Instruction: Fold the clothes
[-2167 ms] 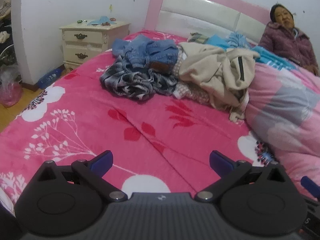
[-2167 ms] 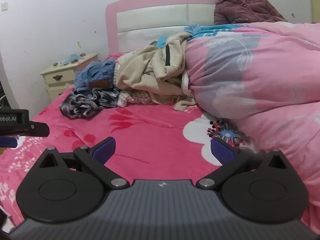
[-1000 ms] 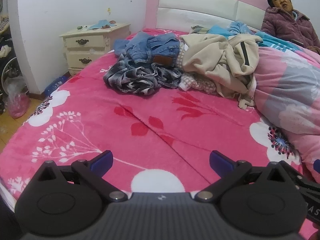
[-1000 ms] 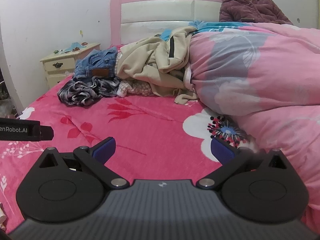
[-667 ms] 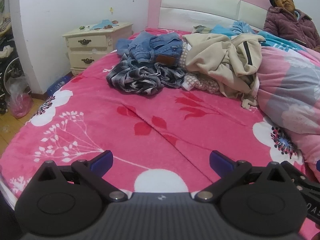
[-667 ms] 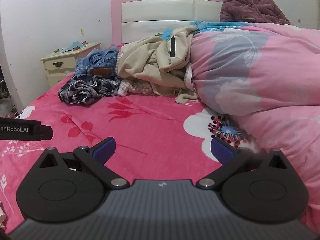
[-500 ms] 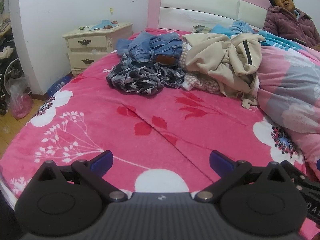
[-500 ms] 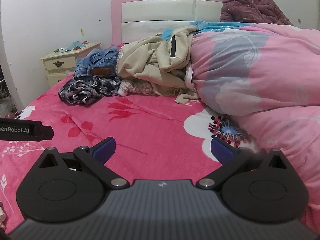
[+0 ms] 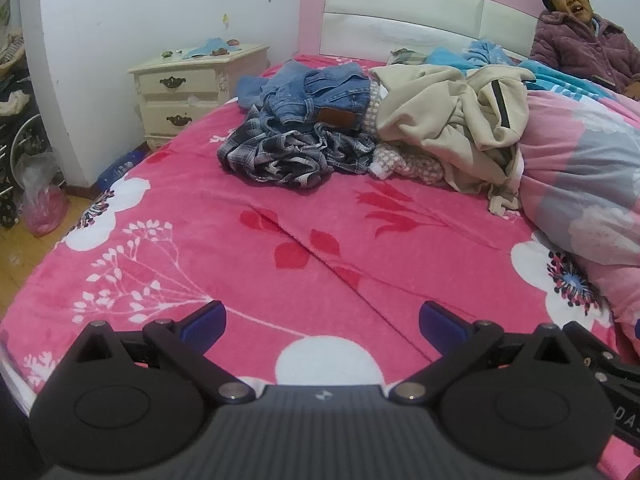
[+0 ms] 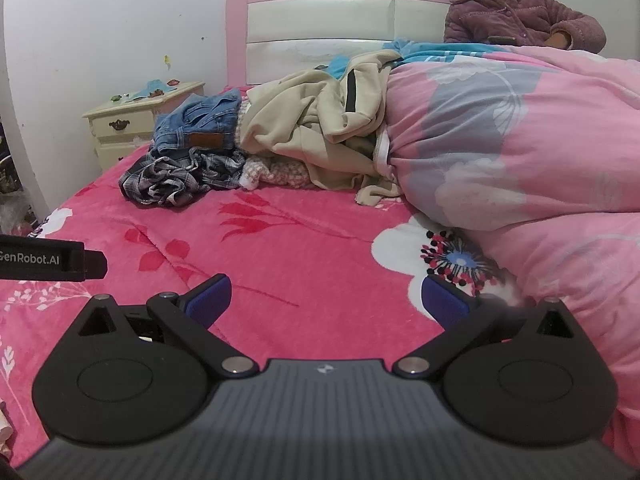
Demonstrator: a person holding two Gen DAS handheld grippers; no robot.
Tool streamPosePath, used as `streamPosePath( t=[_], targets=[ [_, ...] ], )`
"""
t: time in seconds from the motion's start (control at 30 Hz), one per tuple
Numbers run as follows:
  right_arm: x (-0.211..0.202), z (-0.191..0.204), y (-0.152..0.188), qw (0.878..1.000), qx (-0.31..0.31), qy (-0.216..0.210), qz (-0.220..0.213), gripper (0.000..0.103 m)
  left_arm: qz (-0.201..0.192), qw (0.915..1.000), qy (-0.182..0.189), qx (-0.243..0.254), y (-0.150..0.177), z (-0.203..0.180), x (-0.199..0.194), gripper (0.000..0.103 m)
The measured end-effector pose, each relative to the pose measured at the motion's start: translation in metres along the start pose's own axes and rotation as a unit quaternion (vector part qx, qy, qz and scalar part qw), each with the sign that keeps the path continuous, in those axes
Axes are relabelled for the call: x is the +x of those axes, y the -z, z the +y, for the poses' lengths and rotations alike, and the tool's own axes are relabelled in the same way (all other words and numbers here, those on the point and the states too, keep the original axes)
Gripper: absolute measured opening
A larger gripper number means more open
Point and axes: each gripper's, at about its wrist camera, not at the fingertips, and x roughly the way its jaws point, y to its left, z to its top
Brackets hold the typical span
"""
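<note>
Evidently we had folded nothing: both our left gripper [image 9: 322, 322] and right gripper [image 10: 326, 298] gaped empty over the blanket [image 9: 280, 208], well short of the heaped clothes [image 9: 360, 128] near the headboard [image 9: 400, 36].

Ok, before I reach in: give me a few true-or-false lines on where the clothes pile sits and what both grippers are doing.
1. The left gripper is shut on the dark plaid shirt. False: it is open, empty, short of the pile.
2. The blue denim jeans lie on top of the plaid shirt. True.
3. The beige hooded jacket rests against the pink flowered quilt. True.
4. The right gripper holds the jacket. False: it is open over the bare pink floral blanket.
</note>
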Motion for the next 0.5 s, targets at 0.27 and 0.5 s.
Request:
streamPosePath(
  t=[0.27, 0.5],
  targets=[
    [0.003, 0.004, 0.002, 1.000, -0.001, -0.002, -0.002, 0.102, -0.003, 1.0000, 0.000, -0.003, -0.001, 0.004, 0.006, 0.103],
    [0.024, -0.006, -0.018, 0.998, -0.018, -0.028, -0.044, 0.102, -0.014, 0.9994, 0.029, -0.012, -0.019, 0.000, 0.041, 0.103]
  ],
)
